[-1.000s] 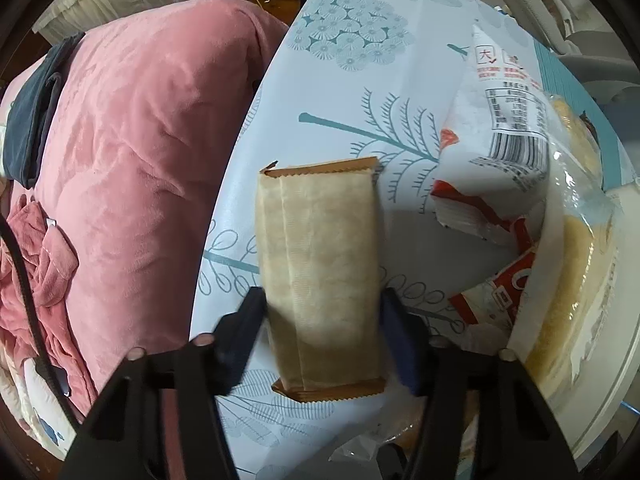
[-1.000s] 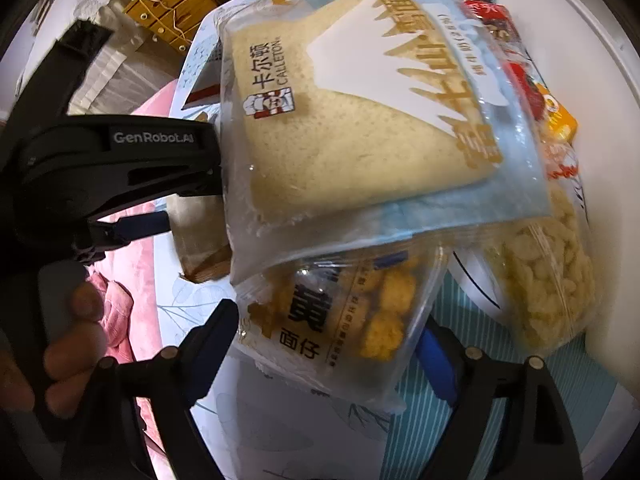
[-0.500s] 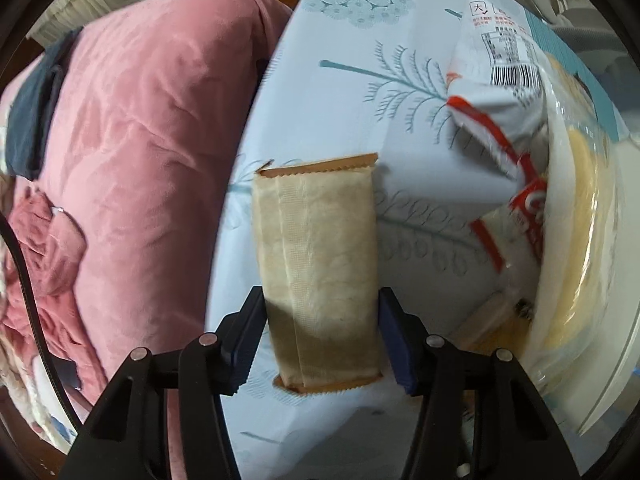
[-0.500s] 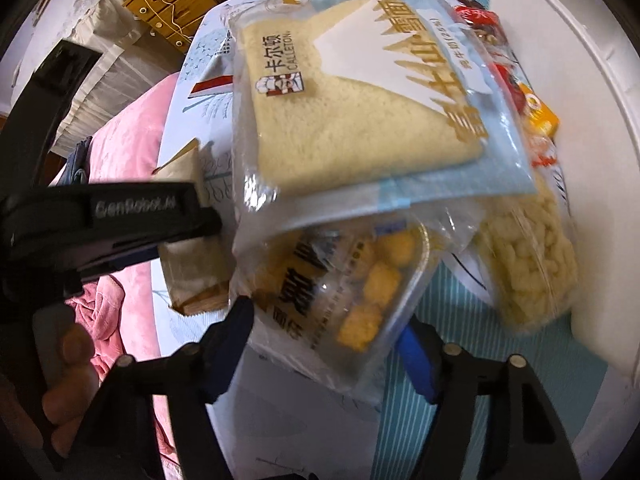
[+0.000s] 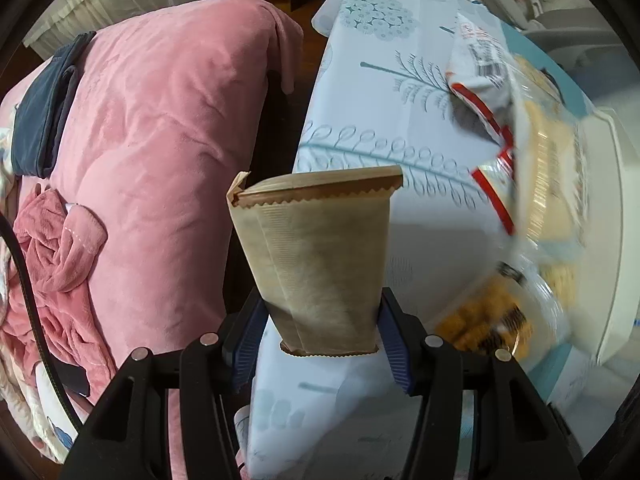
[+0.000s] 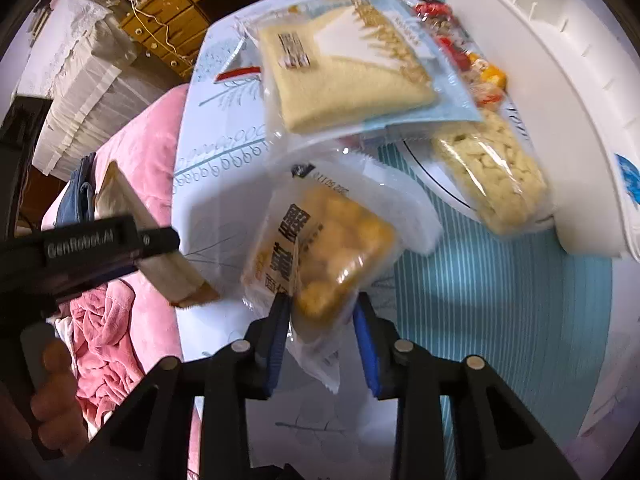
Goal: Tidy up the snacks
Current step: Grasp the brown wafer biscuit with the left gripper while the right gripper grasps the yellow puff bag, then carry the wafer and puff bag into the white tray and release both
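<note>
My left gripper (image 5: 320, 344) is shut on a brown paper-wrapped snack packet (image 5: 320, 256), held above the left edge of the patterned tablecloth (image 5: 380, 100). The same packet (image 6: 120, 200) shows at the left of the right wrist view. My right gripper (image 6: 322, 320) has a clear packet of yellow puffs (image 6: 324, 248) between its blue pads. Its jaws are closing, and both pads press the packet's lower end. Beyond it lie a sliced-bread packet (image 6: 348, 76) and a clear bag of pale puffs (image 6: 492, 176).
A white plastic bin (image 6: 540, 60) stands along the right side of the table. A red sweets packet (image 6: 452, 40) lies behind the bread. A red-and-white bag (image 5: 480, 60) lies further back. A pink blanket (image 5: 160, 120) covers furniture left of the table. A person's hand (image 6: 52, 400) holds the left gripper.
The right jaws have closed onto the yellow puff packet and drawn it out from under the bread packet. The left gripper has carried the brown packet up and towards the table's left edge.
</note>
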